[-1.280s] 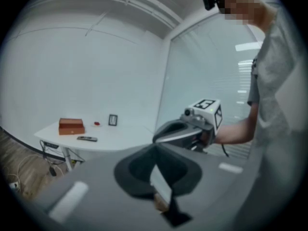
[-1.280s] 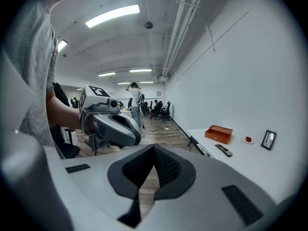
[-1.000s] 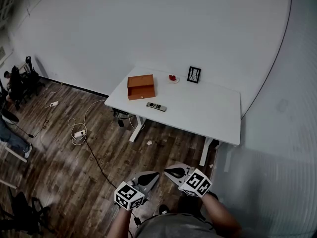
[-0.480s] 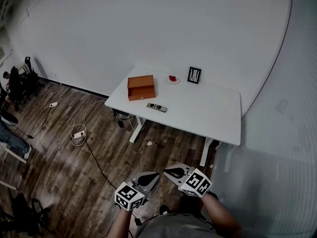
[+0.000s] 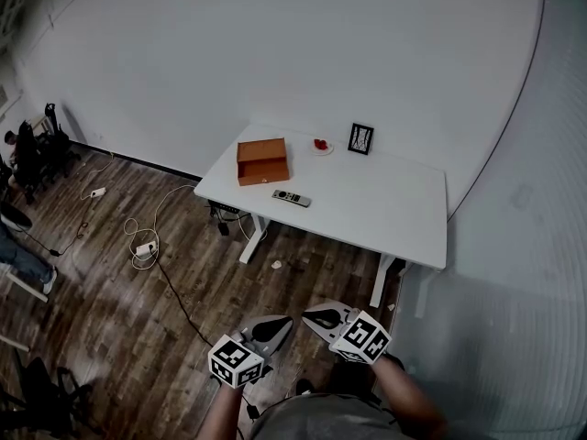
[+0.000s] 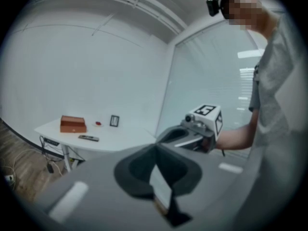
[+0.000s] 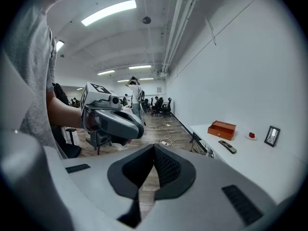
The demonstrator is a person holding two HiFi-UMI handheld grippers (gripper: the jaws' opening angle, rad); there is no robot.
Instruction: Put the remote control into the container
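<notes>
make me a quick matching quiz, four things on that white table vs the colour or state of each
Things:
1. remote control
2. container
3. picture frame
4. small plate

Descriptions:
A. pale, carries a red item
B. orange, open on top
C. dark-edged, standing upright
D. dark and slim, lying flat beside the box

Pairs: 1-D, 2-B, 3-C, 4-A

Remote control (image 5: 290, 197) near container (image 5: 261, 160) on table (image 5: 385, 209)
</notes>
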